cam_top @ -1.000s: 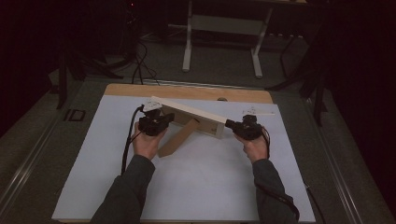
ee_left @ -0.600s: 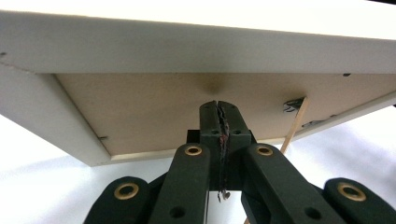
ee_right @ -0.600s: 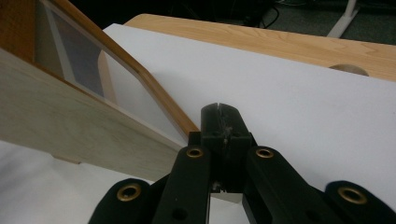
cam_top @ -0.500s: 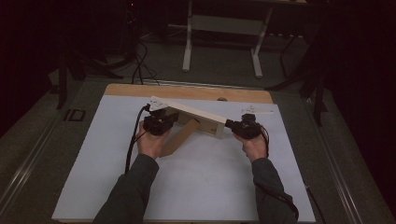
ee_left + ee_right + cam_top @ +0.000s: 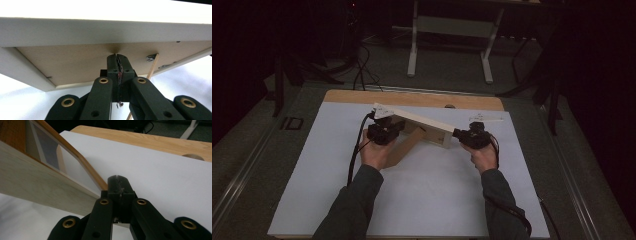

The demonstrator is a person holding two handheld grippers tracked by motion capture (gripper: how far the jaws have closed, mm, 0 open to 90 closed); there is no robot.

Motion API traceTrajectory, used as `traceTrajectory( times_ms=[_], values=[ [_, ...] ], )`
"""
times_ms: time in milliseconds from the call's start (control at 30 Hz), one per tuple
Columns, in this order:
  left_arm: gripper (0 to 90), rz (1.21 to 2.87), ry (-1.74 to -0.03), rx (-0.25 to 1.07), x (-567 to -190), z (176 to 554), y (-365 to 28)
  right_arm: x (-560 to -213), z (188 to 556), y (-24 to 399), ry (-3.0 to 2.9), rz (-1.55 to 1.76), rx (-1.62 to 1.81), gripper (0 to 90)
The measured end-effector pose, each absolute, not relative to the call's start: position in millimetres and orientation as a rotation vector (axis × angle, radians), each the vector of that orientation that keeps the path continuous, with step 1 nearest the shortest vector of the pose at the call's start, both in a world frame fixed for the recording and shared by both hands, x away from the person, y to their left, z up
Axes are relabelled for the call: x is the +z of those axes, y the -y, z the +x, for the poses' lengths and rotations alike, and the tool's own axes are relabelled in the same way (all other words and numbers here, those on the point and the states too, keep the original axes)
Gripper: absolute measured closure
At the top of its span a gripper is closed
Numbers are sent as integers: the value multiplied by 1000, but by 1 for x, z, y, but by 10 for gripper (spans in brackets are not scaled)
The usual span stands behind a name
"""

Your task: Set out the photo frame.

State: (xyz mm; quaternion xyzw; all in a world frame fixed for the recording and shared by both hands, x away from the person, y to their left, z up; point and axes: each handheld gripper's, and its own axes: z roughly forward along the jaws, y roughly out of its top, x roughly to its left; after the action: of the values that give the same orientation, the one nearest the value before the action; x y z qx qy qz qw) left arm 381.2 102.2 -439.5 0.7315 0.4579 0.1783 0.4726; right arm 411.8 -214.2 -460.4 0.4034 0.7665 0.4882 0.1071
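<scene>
A white picture frame (image 5: 414,119) stands tilted on the white sheet, its brown back facing me and a brown prop leg (image 5: 404,147) reaching down to the sheet. My left gripper (image 5: 384,131) is shut, its tips (image 5: 117,56) pressed against the brown backing board (image 5: 75,65) under the white rim (image 5: 100,30). A thin wooden strut (image 5: 153,67) and a metal clip (image 5: 151,57) show at the backing's right. My right gripper (image 5: 469,135) is shut too, its tips (image 5: 117,178) beside the frame's right end (image 5: 37,187), where the glass (image 5: 50,152) shows. Nothing sits between either pair of jaws.
The white sheet (image 5: 432,195) covers most of the wooden table (image 5: 412,97), whose far edge (image 5: 150,141) stays bare. A small white strip (image 5: 484,118) lies at the back right. Beyond the table stand a metal stand (image 5: 449,30) and cables (image 5: 359,65) on the dark floor.
My left hand and its gripper have shifted slightly to the right along the frame's back. The right hand has kept still.
</scene>
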Motion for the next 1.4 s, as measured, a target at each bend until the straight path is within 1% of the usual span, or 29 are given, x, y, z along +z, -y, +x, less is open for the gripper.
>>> traceTrajectory(
  times_ms=[467, 800, 1400],
  values=[
    [900, 1808, -1081, 444, -432, 380, -93, -458, 410, 212, -2288, 1153, 1425, 898],
    [900, 1797, -1074, 416, -430, 380, -88, -453, 410, 206, -2301, 1121, 1428, 898],
    [900, 1835, -1046, 402, -429, 378, -76, -445, 404, 199, -2320, 1072, 1442, 898]
  ],
)
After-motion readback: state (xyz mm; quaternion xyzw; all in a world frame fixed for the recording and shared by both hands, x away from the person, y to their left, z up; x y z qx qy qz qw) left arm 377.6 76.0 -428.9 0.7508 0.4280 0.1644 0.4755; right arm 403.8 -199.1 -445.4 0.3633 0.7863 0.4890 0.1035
